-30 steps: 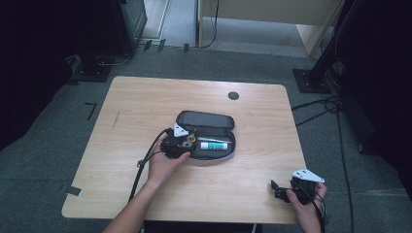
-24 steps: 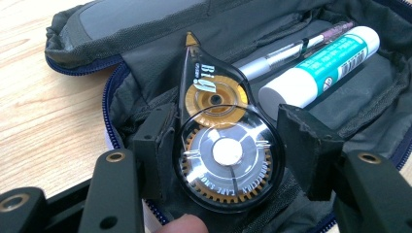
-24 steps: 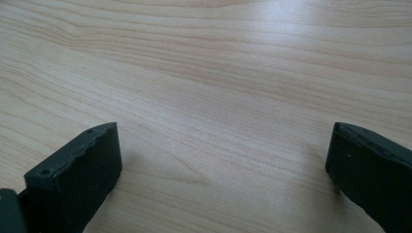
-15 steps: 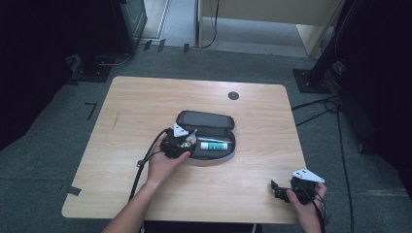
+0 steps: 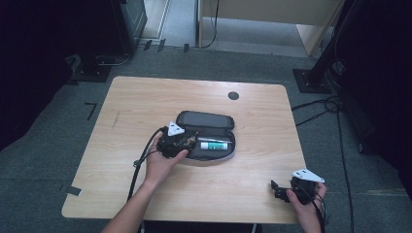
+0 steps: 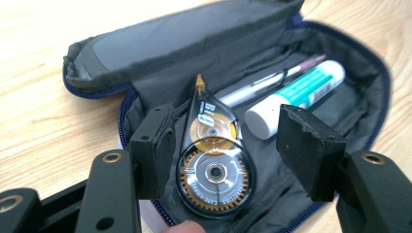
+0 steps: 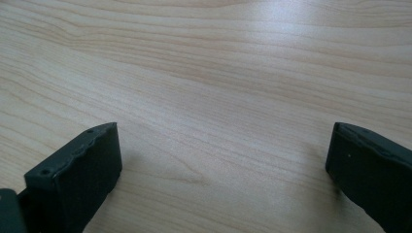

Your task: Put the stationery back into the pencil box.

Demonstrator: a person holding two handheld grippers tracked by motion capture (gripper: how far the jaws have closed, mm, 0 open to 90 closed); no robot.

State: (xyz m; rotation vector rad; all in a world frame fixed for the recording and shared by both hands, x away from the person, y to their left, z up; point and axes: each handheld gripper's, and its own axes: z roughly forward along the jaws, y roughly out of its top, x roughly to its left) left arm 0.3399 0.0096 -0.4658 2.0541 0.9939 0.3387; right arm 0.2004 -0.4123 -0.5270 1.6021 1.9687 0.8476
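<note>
Correction tape (image 6: 212, 165) sits at the left end of the open pencil case (image 5: 206, 138) mid-table, just beside a glue stick (image 6: 296, 97) and pen (image 6: 257, 87). Left gripper (image 6: 228, 145) straddles the tape, jaws apart, not pressing it. Right gripper (image 5: 277, 190) rests open at the near right corner of the table (image 5: 145, 97).

One pencil case (image 5: 206, 120), open, on my bench (image 5: 145, 97). Inside: one correction-tape roller (image 6: 211, 170), one glue stick (image 6: 296, 94), one pen (image 6: 262, 87). Two tongs in my hands: left (image 5: 187, 141), right (image 5: 276, 190).
</note>
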